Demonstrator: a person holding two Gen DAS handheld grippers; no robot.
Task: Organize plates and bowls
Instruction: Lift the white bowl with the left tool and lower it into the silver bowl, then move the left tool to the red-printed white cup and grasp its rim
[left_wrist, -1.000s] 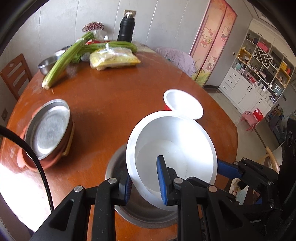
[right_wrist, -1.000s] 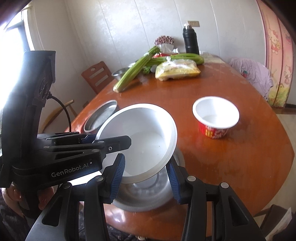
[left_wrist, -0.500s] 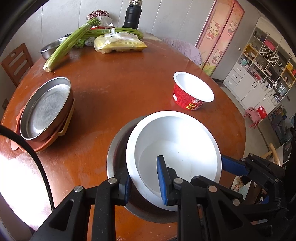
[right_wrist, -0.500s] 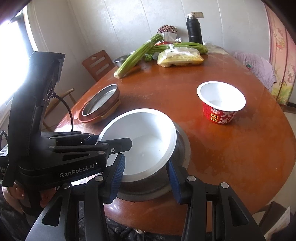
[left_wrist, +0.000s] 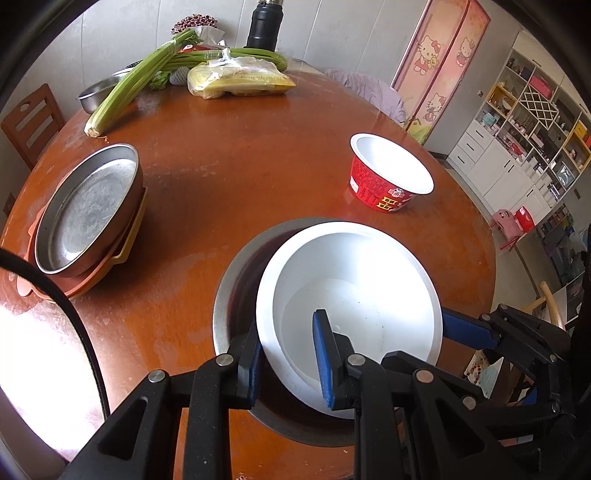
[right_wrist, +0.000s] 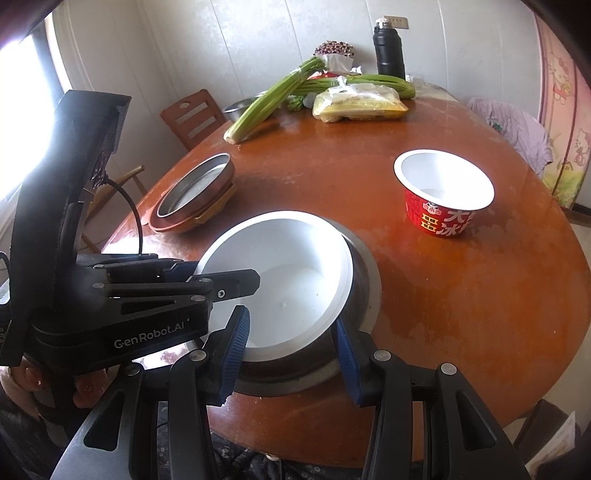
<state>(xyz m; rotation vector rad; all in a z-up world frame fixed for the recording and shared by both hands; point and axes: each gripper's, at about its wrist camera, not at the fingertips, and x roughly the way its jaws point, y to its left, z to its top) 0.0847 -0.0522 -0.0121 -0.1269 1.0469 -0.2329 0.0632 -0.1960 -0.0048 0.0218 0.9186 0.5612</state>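
White bowl (left_wrist: 354, 314), lower centre, sits tilted inside steel basin (left_wrist: 236, 295). Left gripper (left_wrist: 288, 354) clamps its near rim; right gripper (right_wrist: 291, 343) straddles it, fingers apart. Nesting step; next, release and settle level.

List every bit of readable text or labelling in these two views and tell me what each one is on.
"GenRobot.AI": white lettering on the black body of the left gripper, seen in the right wrist view.
Large white Chinese characters, cut off at the edge, on the red instant-noodle cup: only partly legible, not read with confidence.
Small yellow-boxed print on the same cup: too small to read.
Nothing else readable.
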